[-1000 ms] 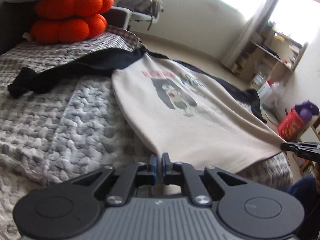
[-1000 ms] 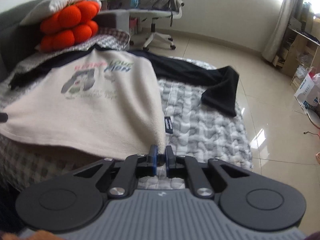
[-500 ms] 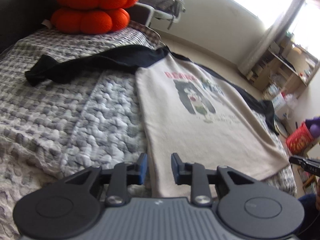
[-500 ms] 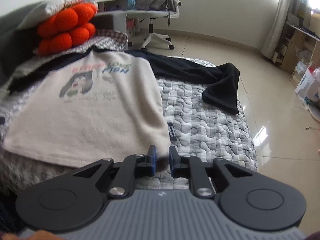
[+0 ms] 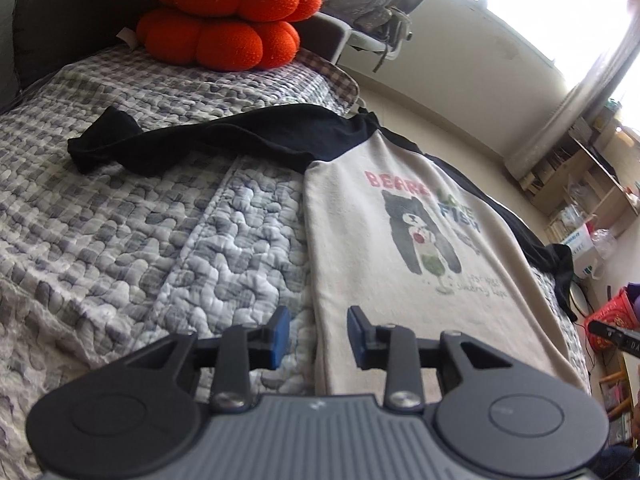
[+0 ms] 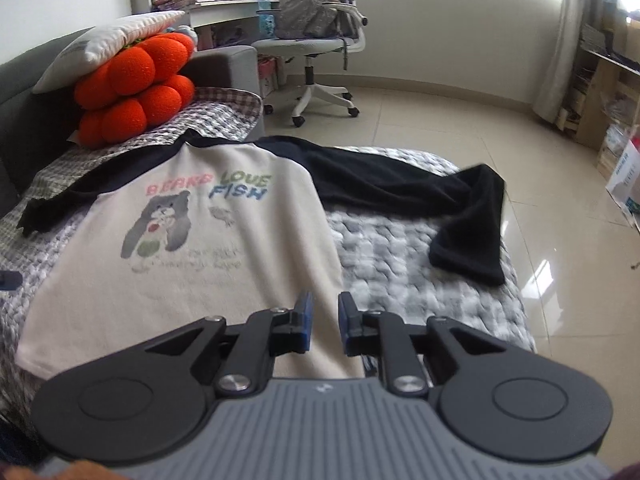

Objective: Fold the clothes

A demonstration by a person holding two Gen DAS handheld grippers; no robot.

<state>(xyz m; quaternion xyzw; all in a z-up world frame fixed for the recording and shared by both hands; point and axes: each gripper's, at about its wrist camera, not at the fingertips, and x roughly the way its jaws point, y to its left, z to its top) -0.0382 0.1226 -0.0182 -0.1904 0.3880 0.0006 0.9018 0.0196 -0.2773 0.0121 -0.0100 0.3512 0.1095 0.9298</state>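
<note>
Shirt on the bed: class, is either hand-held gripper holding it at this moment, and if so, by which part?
Nothing is held. The left hand-held gripper and the right hand-held gripper are both open above the hem corners of the shirt, with a clear gap between their fingers.

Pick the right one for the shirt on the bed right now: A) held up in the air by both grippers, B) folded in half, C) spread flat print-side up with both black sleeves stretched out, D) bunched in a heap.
C: the shirt lies flat on the quilt with its bear print facing up, black sleeves out to each side, and the left gripper and right gripper both open and gripping nothing.
</note>
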